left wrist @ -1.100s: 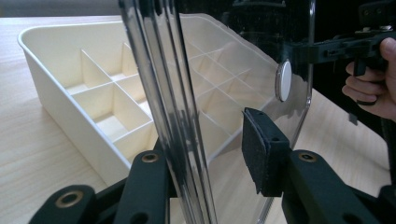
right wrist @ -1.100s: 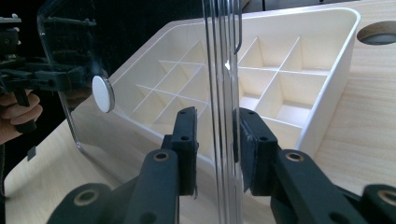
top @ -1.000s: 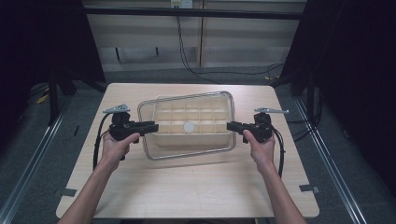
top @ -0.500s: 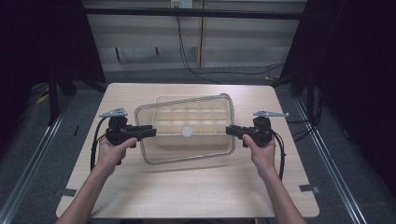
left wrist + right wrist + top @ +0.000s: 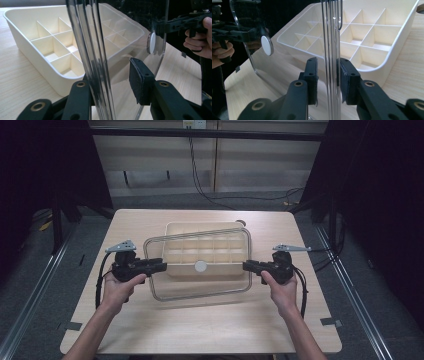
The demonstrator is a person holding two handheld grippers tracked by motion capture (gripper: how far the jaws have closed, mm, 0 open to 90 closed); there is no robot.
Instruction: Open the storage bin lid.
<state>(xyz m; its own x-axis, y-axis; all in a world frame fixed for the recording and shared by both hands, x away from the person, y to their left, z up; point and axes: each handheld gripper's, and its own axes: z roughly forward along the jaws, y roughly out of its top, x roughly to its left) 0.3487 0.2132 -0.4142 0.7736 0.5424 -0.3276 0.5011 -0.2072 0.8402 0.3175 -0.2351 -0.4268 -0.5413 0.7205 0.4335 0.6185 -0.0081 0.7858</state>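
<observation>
Clear lid is held off the table, tilted, its near edge toward 6 o'clock and past the front of the cream divided tray; tray sits centre-table, compartments look empty. White round knob sits mid-lid. Left gripper has the lid's 9 o'clock edge: in the left gripper view the rim runs between the jaws, one pad against it, the other pad standing a little off, so the grip looks loose or only partly closed. Right gripper at the 3 o'clock edge: jaws nearly closed, both pads hugging the rim, whether fully pinched I can't tell. My read: lid is being carried, either coming off or going on. To do it well, keep both hands level and moving together, no twist across the lid, firm up the left pinch first. Rim is smooth and thin, likely to slip. Keep the far edge above the tray wall.
</observation>
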